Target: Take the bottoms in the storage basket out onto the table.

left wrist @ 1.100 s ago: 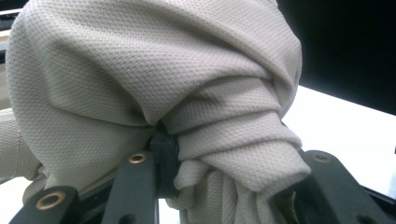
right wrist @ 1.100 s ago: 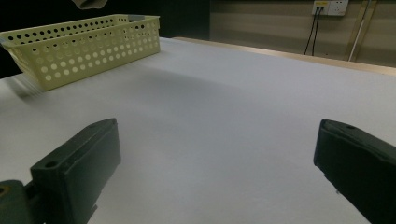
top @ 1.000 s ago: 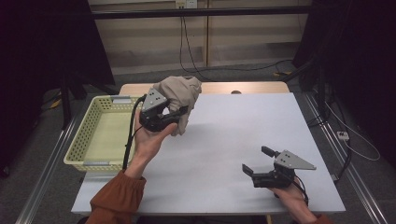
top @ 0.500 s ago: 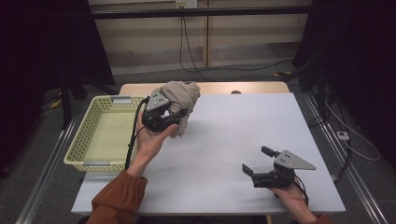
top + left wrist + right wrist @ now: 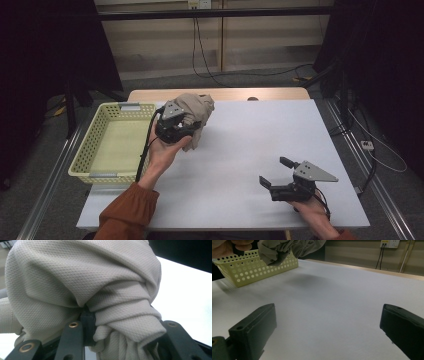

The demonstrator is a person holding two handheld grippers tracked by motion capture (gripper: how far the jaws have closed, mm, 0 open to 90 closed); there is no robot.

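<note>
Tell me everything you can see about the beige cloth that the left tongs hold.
The beige cloth is a soft fabric with a fine pique-like weave, bunched into a crumpled bundle with deep folds. The left tongs are shut on a gathered part of it, with folds spilling over both jaws. It hangs lifted above the white table, casting a faint shadow there, just beside the yellow perforated basket. Apart from the tongs, nothing seems to touch it. A loose end droops down below the bundle.
</note>
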